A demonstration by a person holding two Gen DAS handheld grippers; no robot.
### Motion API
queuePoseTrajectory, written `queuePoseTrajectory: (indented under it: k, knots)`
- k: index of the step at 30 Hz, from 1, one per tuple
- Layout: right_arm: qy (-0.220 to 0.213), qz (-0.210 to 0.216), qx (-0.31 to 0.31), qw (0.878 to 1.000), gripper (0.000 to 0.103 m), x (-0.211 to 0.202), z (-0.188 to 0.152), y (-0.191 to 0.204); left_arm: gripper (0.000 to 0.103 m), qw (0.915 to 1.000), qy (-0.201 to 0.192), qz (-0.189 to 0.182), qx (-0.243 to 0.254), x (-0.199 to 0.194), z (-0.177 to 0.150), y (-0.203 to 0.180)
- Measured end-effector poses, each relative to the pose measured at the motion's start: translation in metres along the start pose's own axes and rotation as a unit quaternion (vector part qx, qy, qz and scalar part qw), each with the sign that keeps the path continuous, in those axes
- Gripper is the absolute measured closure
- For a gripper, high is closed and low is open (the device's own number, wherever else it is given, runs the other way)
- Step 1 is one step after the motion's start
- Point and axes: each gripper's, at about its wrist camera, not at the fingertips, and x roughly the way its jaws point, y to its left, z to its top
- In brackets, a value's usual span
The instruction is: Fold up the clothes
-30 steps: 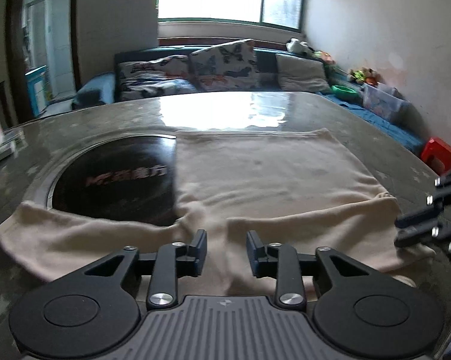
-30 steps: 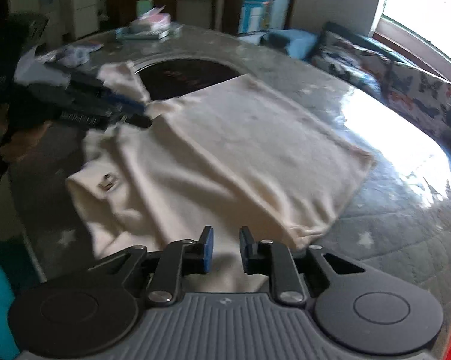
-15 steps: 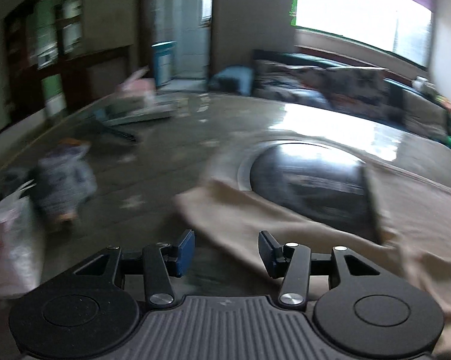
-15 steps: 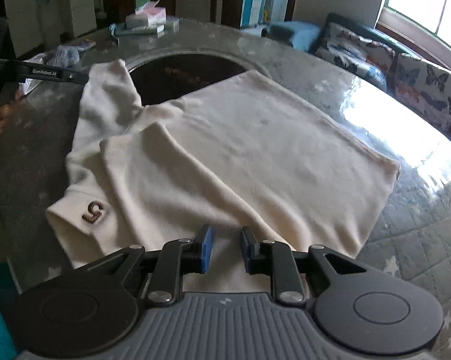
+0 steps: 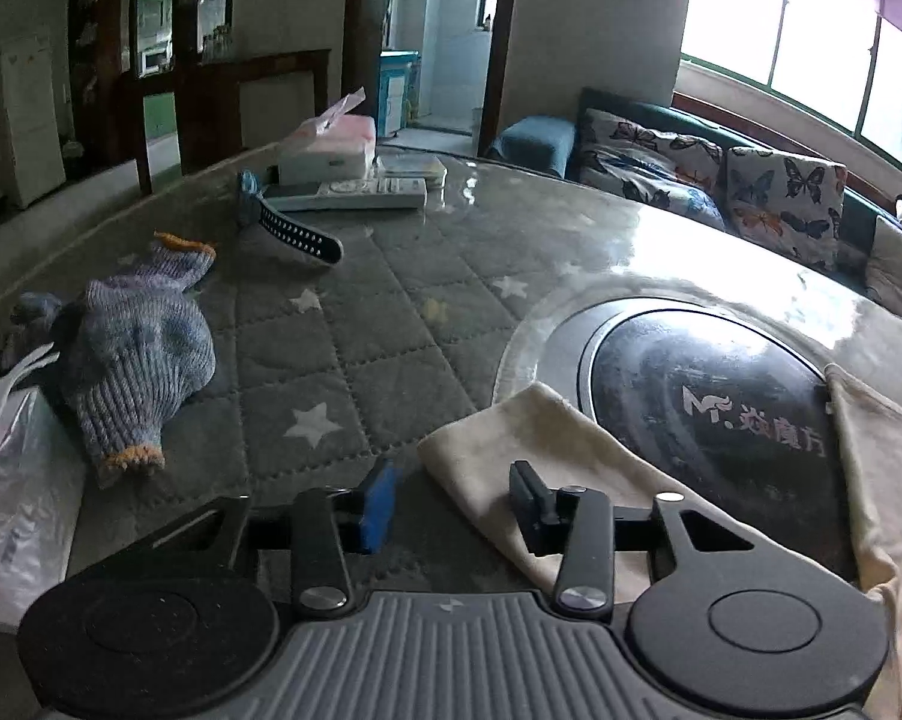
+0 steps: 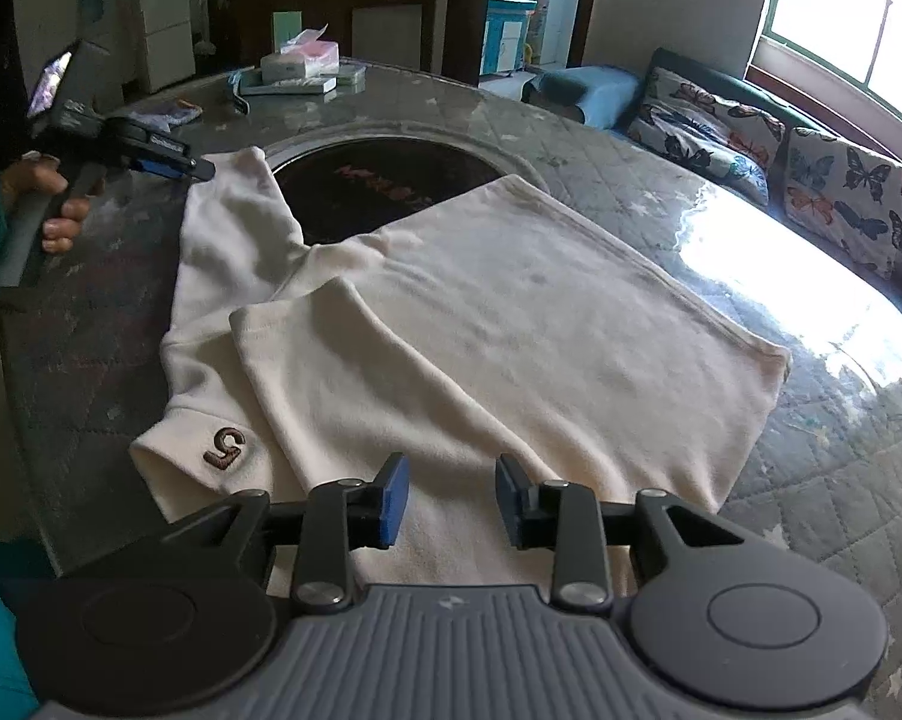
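Observation:
A cream sweatshirt (image 6: 511, 312) lies flat on the table. One sleeve is folded across its body, its cuff bearing a brown "5" patch (image 6: 225, 447). The other sleeve (image 5: 511, 438) stretches out past a round black inset (image 5: 709, 384). My left gripper (image 5: 451, 498) hovers at that sleeve's end, jaws closing. The cuff's edge lies between them near the right finger, unpressed. In the right wrist view the left gripper (image 6: 201, 169) is held by a hand at the far left. My right gripper (image 6: 451, 498) is over the folded sleeve, jaws opening, gripping nothing.
The quilted grey table cover (image 5: 360, 360) carries a knitted glove (image 5: 132, 354), a plastic bag (image 5: 12, 480), a watch strap (image 5: 294, 234), a remote (image 5: 354, 192) and a tissue box (image 5: 330, 147). A sofa with butterfly cushions (image 5: 781, 180) stands behind the table.
The left gripper swung left from the garment's body to the outstretched sleeve's end. The right jaws parted wider above the folded sleeve, and the garment now lies flatter.

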Motion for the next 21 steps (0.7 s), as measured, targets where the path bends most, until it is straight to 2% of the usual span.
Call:
queuePoseTrajectory:
  k: [2,3,5,8,12,16,19,21]
  knots:
    - [-0.002,-0.001,0.003,1.000,0.069,-0.002,-0.001,0.000,0.088,1.0000,-0.006,0.000,0.002,0.001,0.000,-0.001]
    - [-0.004,-0.002,0.005,1.000,0.068,-0.003,-0.002,0.000,0.093,1.0000,-0.007,0.000,0.001,0.001,0.001,-0.002]
    - [-0.009,-0.001,0.012,1.000,0.068,-0.005,-0.004,0.000,0.097,0.9999,-0.011,-0.005,-0.008,-0.002,0.003,-0.004]
    - [-0.017,-0.003,0.019,1.000,0.068,-0.009,-0.006,-0.001,0.098,0.9988,-0.033,-0.036,-0.003,-0.023,0.007,-0.015]
    - [-0.028,-0.008,0.034,0.999,0.067,-0.015,-0.011,-0.007,0.098,0.9929,-0.055,-0.105,0.004,-0.061,0.014,-0.040]
    - [-0.036,-0.010,0.058,0.998,0.067,-0.020,-0.016,-0.014,0.098,0.9784,-0.085,-0.185,0.039,-0.106,0.016,-0.081]
    - [-0.042,-0.015,0.067,0.997,0.067,-0.024,-0.018,-0.017,0.098,0.9619,-0.088,-0.253,0.052,-0.133,0.016,-0.109]
    - [-0.046,-0.018,0.073,0.996,0.067,-0.028,-0.021,-0.021,0.098,0.9480,-0.084,-0.296,0.080,-0.148,0.010,-0.132]
